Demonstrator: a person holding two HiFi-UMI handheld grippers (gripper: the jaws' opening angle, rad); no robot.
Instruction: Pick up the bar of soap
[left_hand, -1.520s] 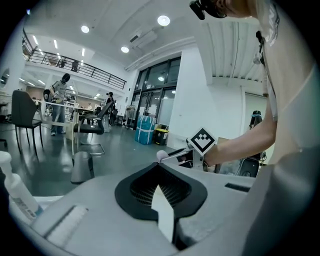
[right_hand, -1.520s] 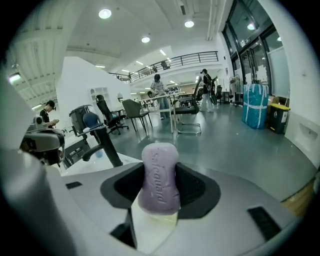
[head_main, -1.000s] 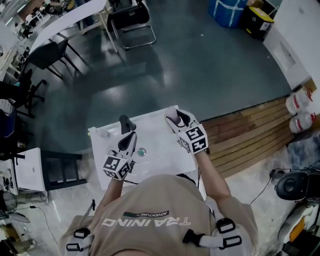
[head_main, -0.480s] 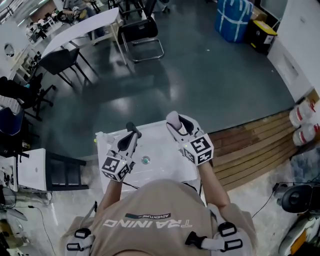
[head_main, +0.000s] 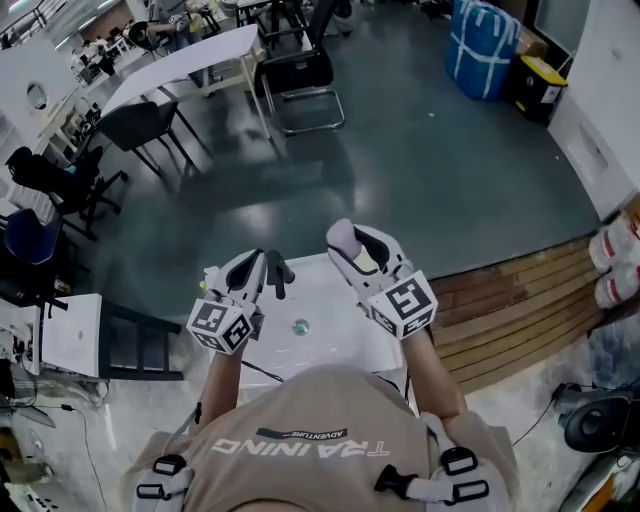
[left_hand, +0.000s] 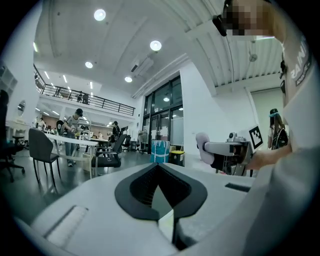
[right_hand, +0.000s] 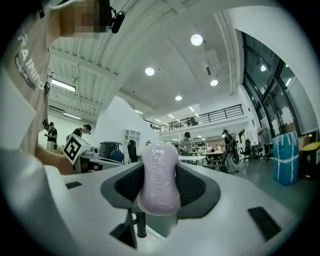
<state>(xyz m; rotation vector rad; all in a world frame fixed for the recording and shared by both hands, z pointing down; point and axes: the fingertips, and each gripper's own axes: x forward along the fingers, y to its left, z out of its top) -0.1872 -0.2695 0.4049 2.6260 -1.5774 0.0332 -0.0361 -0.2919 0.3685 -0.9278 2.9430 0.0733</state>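
Note:
The pale lilac bar of soap (right_hand: 161, 190) stands upright between the dark pads of my right gripper (right_hand: 160, 165), which is shut on it. In the head view the right gripper (head_main: 352, 248) is held up over the far right part of the small white table (head_main: 335, 340), with the soap (head_main: 338, 238) at its tip. My left gripper (head_main: 270, 270) hovers over the table's far left. Its black jaws (left_hand: 159, 170) meet at the tips and hold nothing. The left gripper view also catches the right gripper (left_hand: 220, 150) and the soap (left_hand: 202, 145) off to the right.
A small round greenish thing (head_main: 301, 326) lies mid-table, and a small clear item (head_main: 208, 277) sits at its far left corner. A dark grey floor lies beyond, with a black chair (head_main: 300, 75), a white desk (head_main: 185, 60) and a blue bag (head_main: 487, 45). Wooden decking (head_main: 520, 310) runs on the right.
Both grippers have risen from the table toward the head camera. The right one keeps the soap. The left gripper has swung left and its jaws look closer together.

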